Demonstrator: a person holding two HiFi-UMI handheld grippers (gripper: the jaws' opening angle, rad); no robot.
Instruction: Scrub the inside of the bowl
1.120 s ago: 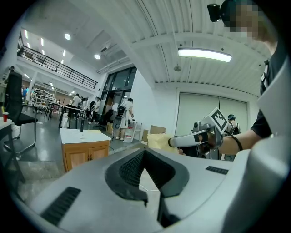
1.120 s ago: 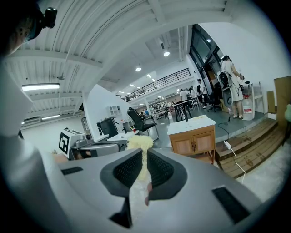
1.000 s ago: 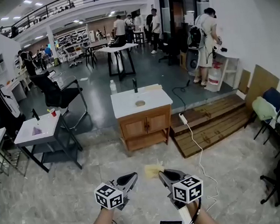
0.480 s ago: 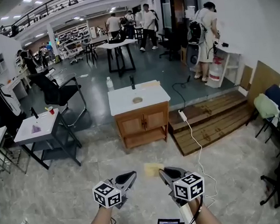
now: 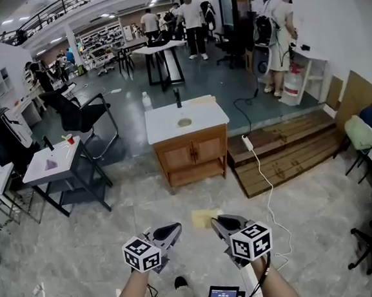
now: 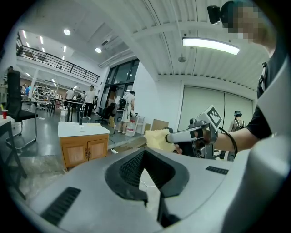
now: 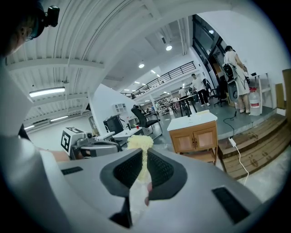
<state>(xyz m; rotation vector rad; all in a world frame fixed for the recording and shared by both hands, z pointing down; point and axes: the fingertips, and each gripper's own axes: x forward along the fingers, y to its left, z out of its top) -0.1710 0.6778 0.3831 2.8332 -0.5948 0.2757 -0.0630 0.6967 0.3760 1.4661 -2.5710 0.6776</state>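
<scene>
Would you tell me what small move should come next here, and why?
Probably step toward the cabinet: the right gripper already pinches the yellow sponge, but the bowl on top sits well beyond reach.

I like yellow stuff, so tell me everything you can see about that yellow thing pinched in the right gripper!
It is a pale yellow cloth, thin and soft-looking, with a fuzzy edge. The right gripper has its fingers shut on one end, so most of it sticks out past the tips. It is held up in the air above the marble floor. The left gripper is beside it, not touching it.
</scene>
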